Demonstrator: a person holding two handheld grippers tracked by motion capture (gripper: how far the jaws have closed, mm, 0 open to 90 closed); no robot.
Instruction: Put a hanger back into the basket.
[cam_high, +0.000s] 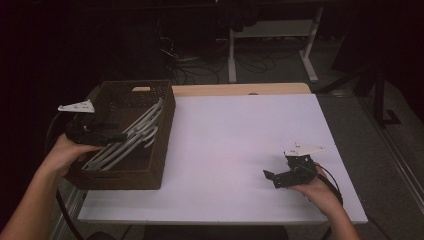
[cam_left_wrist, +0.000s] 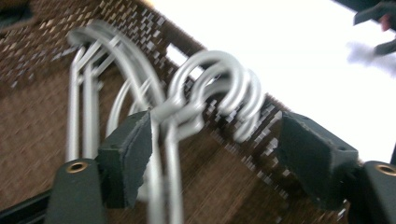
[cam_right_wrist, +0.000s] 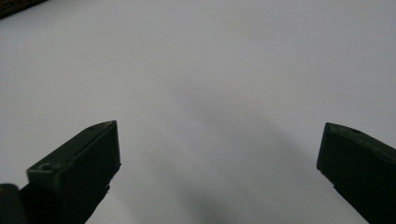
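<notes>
Several pale grey hangers (cam_high: 131, 137) lie slanted in a brown woven basket (cam_high: 162, 150) at the table's left side. My left gripper (cam_high: 117, 135) hovers over the basket, open. In the left gripper view the hangers' hooks (cam_left_wrist: 219, 84) bunch together between the spread jaws of my left gripper (cam_left_wrist: 219, 154), and the left pad (cam_left_wrist: 126, 156) sits right beside one hanger's neck. My right gripper (cam_high: 272, 179) is low over the white table (cam_high: 225, 130) at the front right, open. The right gripper view has its jaws (cam_right_wrist: 219, 154) wide apart with nothing between them.
The basket's woven wall (cam_left_wrist: 28, 140) stands behind the hooks. A wooden strip (cam_high: 240, 89) runs along the table's far edge. Beyond it are a white desk frame (cam_high: 272, 30) and cables on the dark floor.
</notes>
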